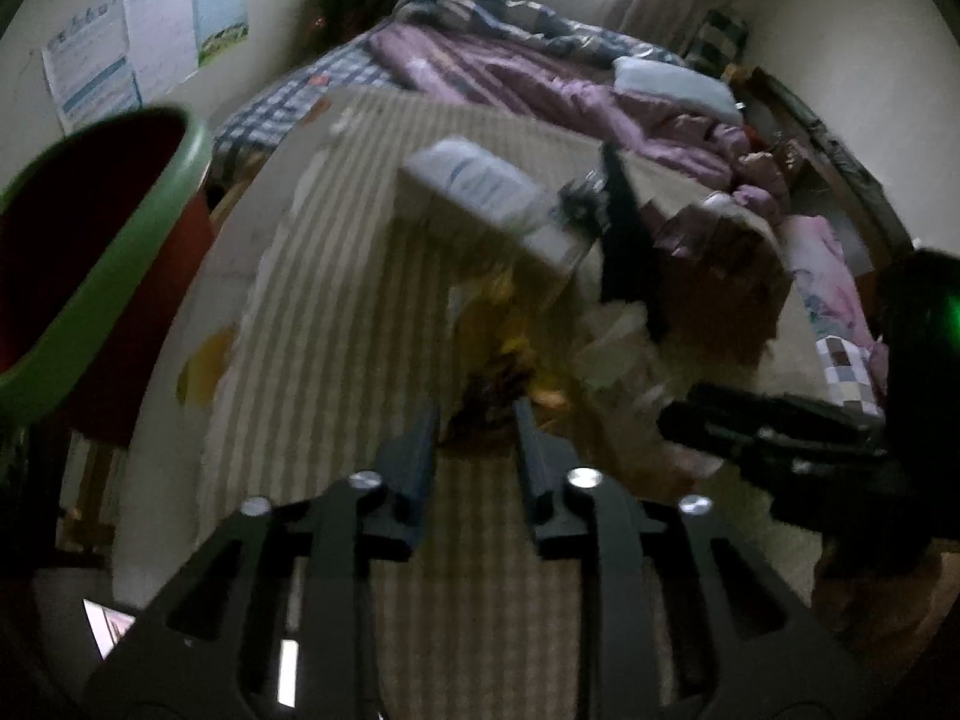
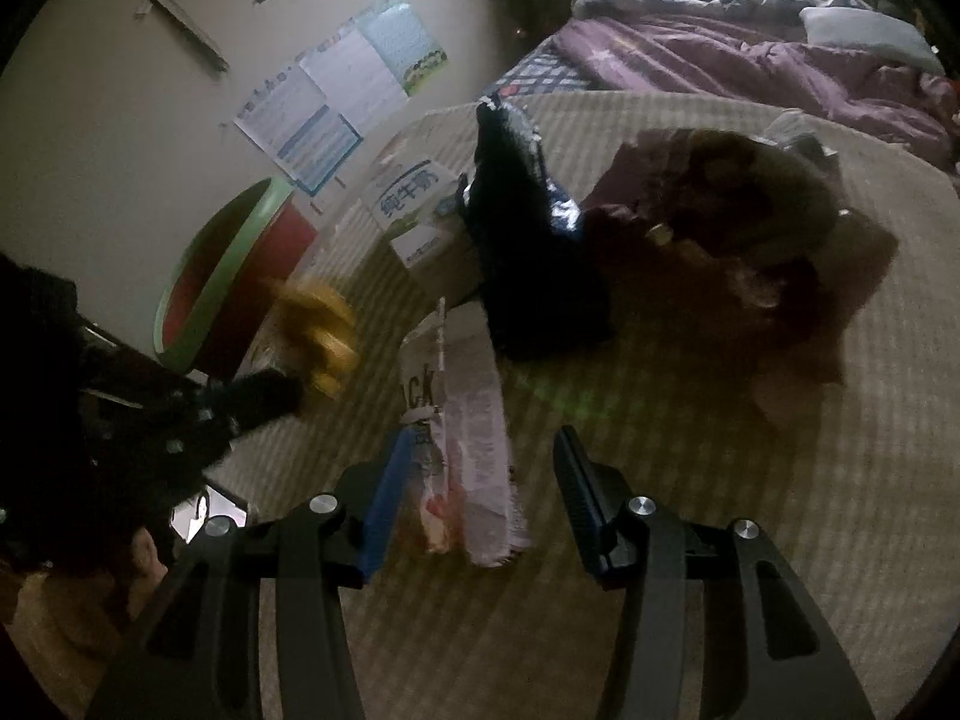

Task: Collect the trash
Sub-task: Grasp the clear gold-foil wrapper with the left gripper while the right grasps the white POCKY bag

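My left gripper (image 1: 475, 414) is shut on a yellow crinkled wrapper (image 1: 510, 324) and holds it above the striped mat (image 1: 336, 252); the wrapper also shows in the right wrist view (image 2: 318, 330), blurred. My right gripper (image 2: 480, 462) is open, its jaws around a white and pink snack bag (image 2: 462, 420) that lies on the mat (image 2: 690, 480). The red bin with a green rim (image 1: 90, 276) stands at the left; in the right wrist view the bin (image 2: 228, 276) is just beyond the yellow wrapper.
A white milk carton box (image 2: 414, 210), a dark blue packet (image 2: 522, 240) and a dark red bag with wrappers (image 2: 720, 228) lie on the mat. A bed with purple bedding (image 1: 540, 78) is behind. Posters (image 2: 336, 102) hang on the wall.
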{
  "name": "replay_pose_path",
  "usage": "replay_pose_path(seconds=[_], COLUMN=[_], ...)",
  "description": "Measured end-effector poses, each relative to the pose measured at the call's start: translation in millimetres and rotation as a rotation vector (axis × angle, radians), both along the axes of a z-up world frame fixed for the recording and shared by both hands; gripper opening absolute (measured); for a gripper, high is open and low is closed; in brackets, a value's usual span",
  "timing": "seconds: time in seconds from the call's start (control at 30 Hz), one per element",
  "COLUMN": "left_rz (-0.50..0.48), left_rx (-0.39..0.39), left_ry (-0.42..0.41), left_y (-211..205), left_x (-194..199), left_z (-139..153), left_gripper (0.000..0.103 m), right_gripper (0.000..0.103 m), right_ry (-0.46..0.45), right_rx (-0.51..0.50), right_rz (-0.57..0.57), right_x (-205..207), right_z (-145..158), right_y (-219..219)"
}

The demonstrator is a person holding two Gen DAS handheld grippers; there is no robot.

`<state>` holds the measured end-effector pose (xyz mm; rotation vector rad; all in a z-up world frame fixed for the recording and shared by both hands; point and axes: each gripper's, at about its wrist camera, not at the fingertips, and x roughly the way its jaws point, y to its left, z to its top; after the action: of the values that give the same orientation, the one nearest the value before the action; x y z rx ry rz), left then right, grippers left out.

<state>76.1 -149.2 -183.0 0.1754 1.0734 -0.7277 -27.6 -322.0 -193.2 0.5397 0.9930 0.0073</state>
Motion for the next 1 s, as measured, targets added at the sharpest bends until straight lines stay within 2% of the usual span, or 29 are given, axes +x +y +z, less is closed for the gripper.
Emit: replay_pose_path(seconds=[0.1,0.17,0.27,0.37,0.5,0.57,0.63,0.8,0.9,1.0], left_rz=[0.052,0.088,0.123,0.128,0.045,0.022,0.020,0.005,-0.007,-0.010], left_rx=[-0.043,-0.077,-0.101,-0.107,0.008,0.040,0.067,0.053,0.034,0.028], left_ry=[0.005,-0.006,-0.025,-0.070,-0.179,-0.159,-0.134,-0.064,-0.051,-0.052], left_y=[11,17,19,15,-6,-13,-18,-23,-26,-26], left_x=[1,2,7,7,-1,1,5,13,16,15], left_z=[-1,0,1,2,1,-3,-8,-19,-23,-25], left_gripper=[0.067,0.072,0.075,0.082,0.082,0.082,0.078,0.044,0.028,0.025], right_gripper=[0.051,0.053,0.053,0.053,0.053,0.053,0.053,0.054,0.054,0.054], right_ry=[0.000,-0.003,-0.007,-0.009,-0.011,-0.010,-0.006,0.001,0.005,0.007], right_rx=[0.000,-0.004,-0.010,-0.020,-0.031,-0.032,-0.030,-0.025,-0.023,-0.022], right_rz=[0.003,0.002,-0.001,-0.007,-0.019,-0.023,-0.024,-0.022,-0.018,-0.014], right_x=[1,1,0,-1,-4,-5,-5,-5,-3,0], right_z=[0,1,3,5,6,6,6,3,2,1], right_y=[3,5,5,4,3,1,0,0,-1,1])
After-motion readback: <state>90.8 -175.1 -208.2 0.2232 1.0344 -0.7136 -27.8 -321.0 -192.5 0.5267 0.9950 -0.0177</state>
